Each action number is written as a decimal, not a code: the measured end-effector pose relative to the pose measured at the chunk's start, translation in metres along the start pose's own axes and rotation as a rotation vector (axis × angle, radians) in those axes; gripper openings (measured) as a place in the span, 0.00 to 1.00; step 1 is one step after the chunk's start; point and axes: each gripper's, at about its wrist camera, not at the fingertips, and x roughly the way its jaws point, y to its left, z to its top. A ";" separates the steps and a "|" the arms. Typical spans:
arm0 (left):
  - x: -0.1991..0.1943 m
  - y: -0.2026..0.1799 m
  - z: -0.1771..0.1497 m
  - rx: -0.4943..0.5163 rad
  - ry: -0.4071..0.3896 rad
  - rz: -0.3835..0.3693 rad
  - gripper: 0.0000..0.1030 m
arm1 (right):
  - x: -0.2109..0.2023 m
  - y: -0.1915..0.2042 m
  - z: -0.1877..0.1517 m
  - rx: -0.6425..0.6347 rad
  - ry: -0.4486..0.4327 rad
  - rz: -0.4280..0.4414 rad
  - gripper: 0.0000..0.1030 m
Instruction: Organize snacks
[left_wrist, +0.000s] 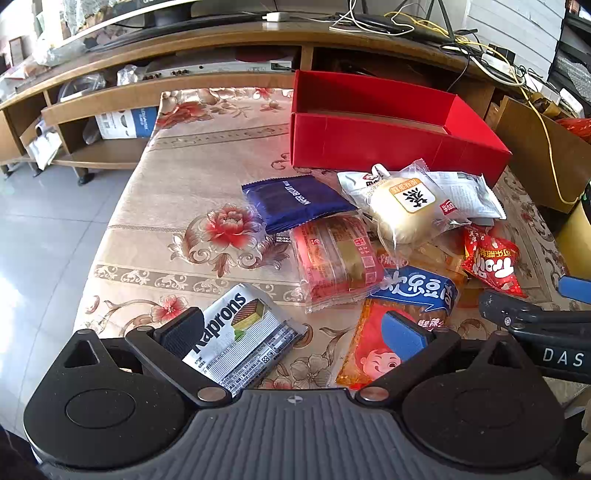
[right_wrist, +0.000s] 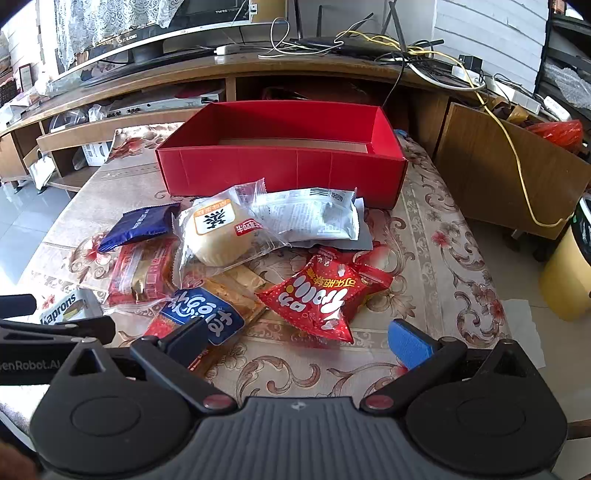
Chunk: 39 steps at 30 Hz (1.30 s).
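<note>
While the open red cardboard box (right_wrist: 280, 166) sits at the far side of the floral-patterned cloth surface (left_wrist: 177, 177), what shows of its brown floor is bare, so I judge sorting has not started (the near part of the floor is hidden behind the front wall). All snacks lie loose in a pile just in front of the box: a dark blue foil biscuit packet (left_wrist: 295, 201), a pale round bun in clear wrap with an orange label (right_wrist: 221, 232), a white printed pouch (right_wrist: 310, 218) beside and partly under the bun, a red-and-clear wrapped cake (left_wrist: 338, 258), a blue-labelled orange packet with a cartoon face (left_wrist: 402, 306), and a shiny red puffed bag with white lettering (right_wrist: 325, 299). A silver Kaprons wafer pack (left_wrist: 243, 336) lies apart from the pile, nearest the left gripper (left_wrist: 293, 334). That gripper has its jaws wide apart, holding nothing, with the wafer pack lying by its left pad and partly between the jaws. The right gripper (right_wrist: 299, 341) is likewise spread and empty, hovering low over the cloth just short of the red puffed bag. Remaining, by my estimate: every packet has yet to go into the box.
</note>
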 end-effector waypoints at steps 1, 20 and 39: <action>0.000 0.000 0.000 0.000 0.000 0.000 1.00 | 0.000 0.000 0.000 0.000 0.000 0.000 1.00; -0.001 0.000 0.000 0.001 -0.003 -0.002 1.00 | 0.002 0.000 0.000 0.005 0.007 -0.002 1.00; -0.004 0.013 0.001 -0.020 -0.007 -0.022 1.00 | 0.002 0.004 0.002 0.006 0.021 0.007 1.00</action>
